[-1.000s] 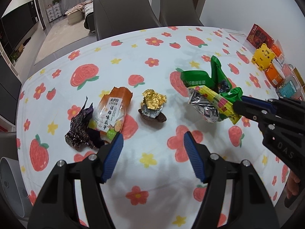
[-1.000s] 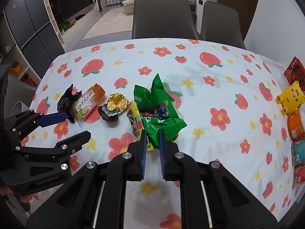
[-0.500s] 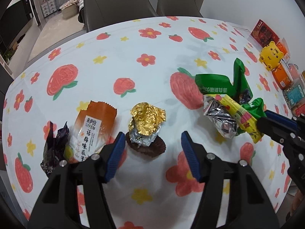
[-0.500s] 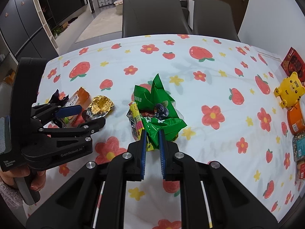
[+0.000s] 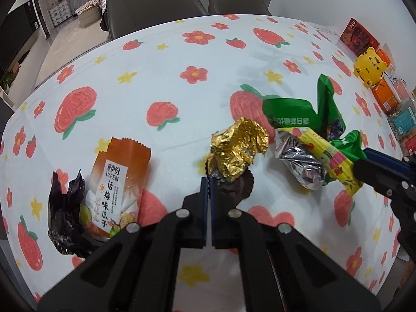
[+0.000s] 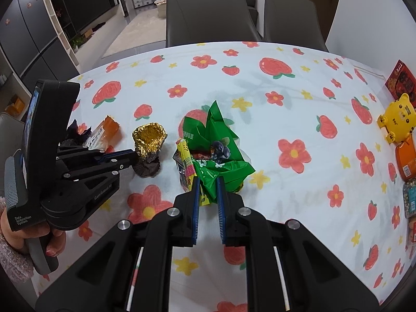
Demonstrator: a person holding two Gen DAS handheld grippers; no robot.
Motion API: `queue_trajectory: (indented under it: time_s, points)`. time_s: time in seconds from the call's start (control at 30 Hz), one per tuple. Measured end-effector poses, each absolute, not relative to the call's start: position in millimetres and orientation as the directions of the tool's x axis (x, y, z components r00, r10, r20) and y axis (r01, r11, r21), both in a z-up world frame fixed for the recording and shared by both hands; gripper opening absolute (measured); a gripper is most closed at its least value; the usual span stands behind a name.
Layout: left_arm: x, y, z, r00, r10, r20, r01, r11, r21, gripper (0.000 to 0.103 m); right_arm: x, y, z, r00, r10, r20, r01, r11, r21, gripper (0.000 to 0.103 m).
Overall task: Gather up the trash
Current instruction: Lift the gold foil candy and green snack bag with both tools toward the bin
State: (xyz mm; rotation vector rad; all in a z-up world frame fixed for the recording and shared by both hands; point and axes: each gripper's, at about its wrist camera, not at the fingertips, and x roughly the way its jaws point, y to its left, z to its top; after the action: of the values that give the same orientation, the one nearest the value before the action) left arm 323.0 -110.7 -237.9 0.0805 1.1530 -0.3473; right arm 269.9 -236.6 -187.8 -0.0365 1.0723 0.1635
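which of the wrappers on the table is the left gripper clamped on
The gold foil wrapper with its dark paper cup: the left gripper has its jaws shut on its edge. The orange packet and purple wrapper lie untouched further left.

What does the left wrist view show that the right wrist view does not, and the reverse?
Only the left wrist view shows the orange snack packet's printed face and the left gripper end-on, shut on the gold foil wrapper. Only the right wrist view shows the person's left hand on the handle, and the right gripper shut on the green bag. Both show the yellow bear toy and the strawberry tablecloth.
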Motion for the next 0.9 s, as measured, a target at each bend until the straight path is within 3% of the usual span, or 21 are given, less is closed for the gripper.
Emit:
queue_trajectory:
  time_s: [0.9]
  points:
    - [271, -75, -198, 0.408, -0.208, -0.889, 0.256, 0.961, -0.107, 0.001, 234, -238, -156, 0.493, 0.163, -0.855, -0.16, 0.983, 0.095, 0.011]
